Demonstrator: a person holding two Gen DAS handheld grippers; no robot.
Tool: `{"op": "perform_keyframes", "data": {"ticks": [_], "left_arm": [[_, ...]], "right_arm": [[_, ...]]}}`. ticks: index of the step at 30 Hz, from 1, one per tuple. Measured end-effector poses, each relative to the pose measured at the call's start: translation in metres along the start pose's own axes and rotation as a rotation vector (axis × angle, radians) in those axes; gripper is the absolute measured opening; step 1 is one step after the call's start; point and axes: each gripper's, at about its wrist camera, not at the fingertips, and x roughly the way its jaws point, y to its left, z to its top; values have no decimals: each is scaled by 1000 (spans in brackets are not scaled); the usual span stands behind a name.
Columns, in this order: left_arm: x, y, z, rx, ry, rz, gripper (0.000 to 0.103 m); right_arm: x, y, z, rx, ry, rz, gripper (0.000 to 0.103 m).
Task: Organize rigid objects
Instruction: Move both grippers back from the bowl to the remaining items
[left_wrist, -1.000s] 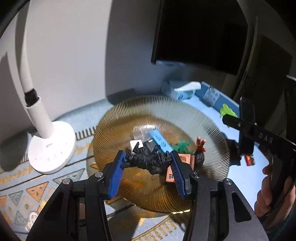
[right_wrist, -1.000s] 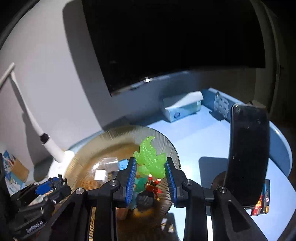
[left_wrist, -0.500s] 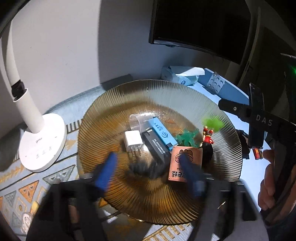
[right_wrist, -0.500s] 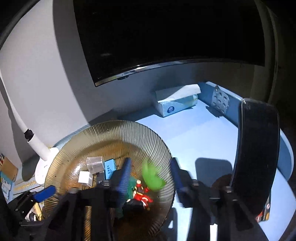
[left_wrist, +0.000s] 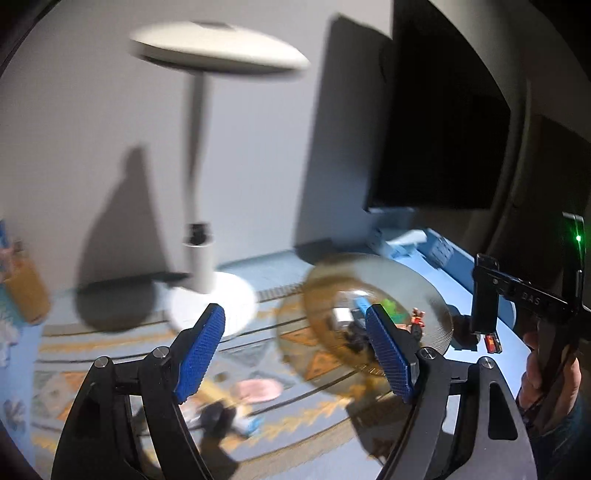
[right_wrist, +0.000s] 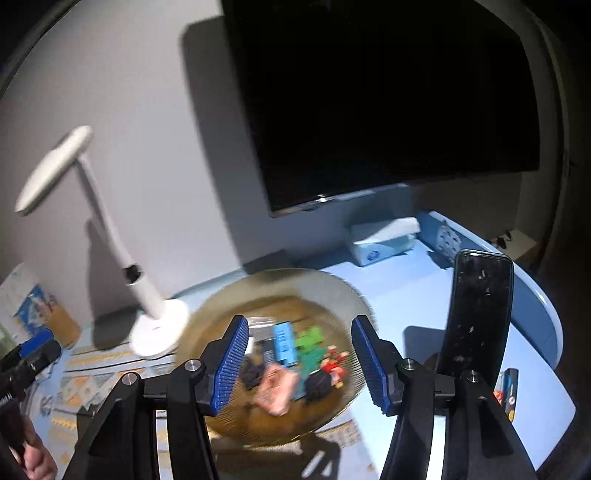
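Note:
A ribbed amber glass plate (right_wrist: 343, 295) (left_wrist: 424, 288) holds several small objects: a black figure (right_wrist: 253, 373), a green toy (right_wrist: 312, 343), a blue box (right_wrist: 284, 343), a pink card (right_wrist: 277, 391) and a red-and-black figurine (right_wrist: 328, 373). My left gripper (left_wrist: 295, 354) is open and empty, raised left of the plate over the patterned mat. My right gripper (right_wrist: 301, 365) is open and empty, above the plate's near side. Both views are motion-blurred.
A white desk lamp (left_wrist: 201, 258) (right_wrist: 147, 295) stands left of the plate. A dark monitor (right_wrist: 369, 92) hangs behind. A tissue box (right_wrist: 384, 240), an upright black phone (right_wrist: 476, 317) and a small pack (right_wrist: 508, 391) are at right. A pink item (left_wrist: 256, 389) lies on the mat.
Both grippers opened and let go: the black figure and the green toy now lie on the plate. Both grippers pulled up and back; the left one swung left.

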Motion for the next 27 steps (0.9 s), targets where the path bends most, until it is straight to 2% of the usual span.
{"op": "perform_keyframes", "data": {"ticks": [2, 5, 11, 14, 18, 23, 27], "left_arm": [[-29, 20, -7, -34, -23, 35, 86], [-65, 44, -22, -77, -45, 87, 86], [-97, 84, -64, -113, 2, 188, 86], [-93, 103, -91, -141, 52, 204, 86], [-64, 122, -127, -153, 148, 239, 86], [-23, 138, -164, -151, 264, 285, 86], [-9, 137, -177, -131, 296, 286, 86]], "right_arm": [[-15, 16, -5, -17, -13, 39, 58], [-31, 47, -15, -50, -26, 104, 59], [-26, 112, -50, -119, 38, 227, 59], [-15, 140, -79, -160, 92, 265, 59], [12, 164, -119, -215, 147, 287, 59], [47, 170, -159, -256, 231, 278, 59], [70, 170, -181, -251, 291, 273, 59]]}}
